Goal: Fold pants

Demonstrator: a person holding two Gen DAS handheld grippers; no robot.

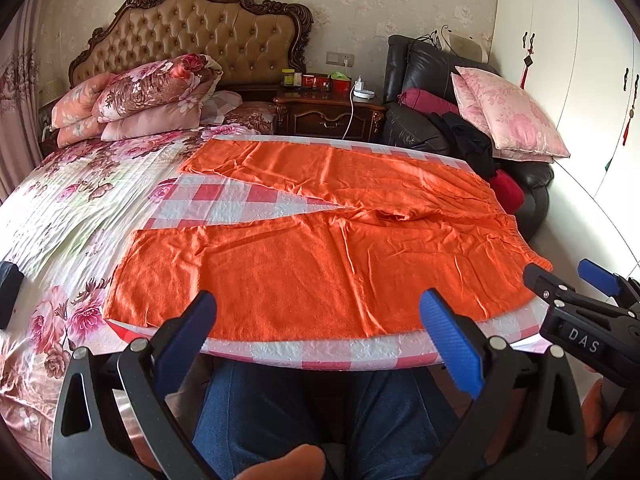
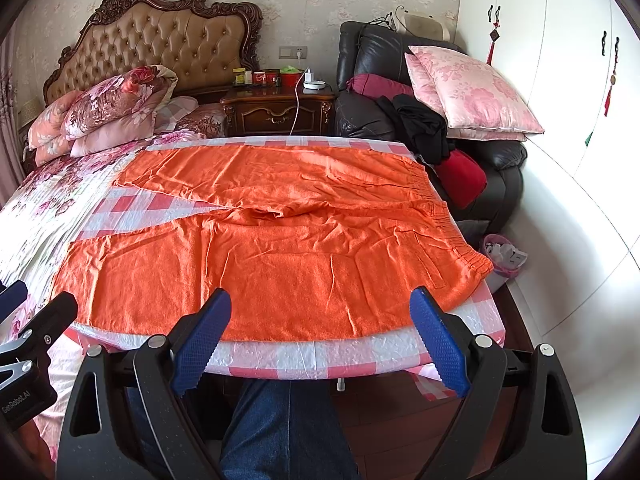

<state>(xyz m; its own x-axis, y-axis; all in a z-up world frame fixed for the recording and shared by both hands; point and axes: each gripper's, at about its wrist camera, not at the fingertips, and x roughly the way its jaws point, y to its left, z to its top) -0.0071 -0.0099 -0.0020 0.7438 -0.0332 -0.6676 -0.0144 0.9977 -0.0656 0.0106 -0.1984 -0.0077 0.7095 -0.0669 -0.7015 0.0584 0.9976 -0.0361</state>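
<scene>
Orange pants lie spread flat on a table covered with a pink-and-white checked cloth. The two legs fan out to the left and the elastic waistband is at the right. My left gripper hovers open over the near hem of the front leg, nothing between its blue pads. My right gripper is open too, just above the near edge of the pants toward the waist. It also shows at the right edge of the left wrist view as the right gripper.
A bed with floral quilt adjoins the table on the left. Behind stand a wooden nightstand, a black leather armchair piled with pink pillows and clothes, and white wardrobes. A person's jeans-clad legs sit below the table edge.
</scene>
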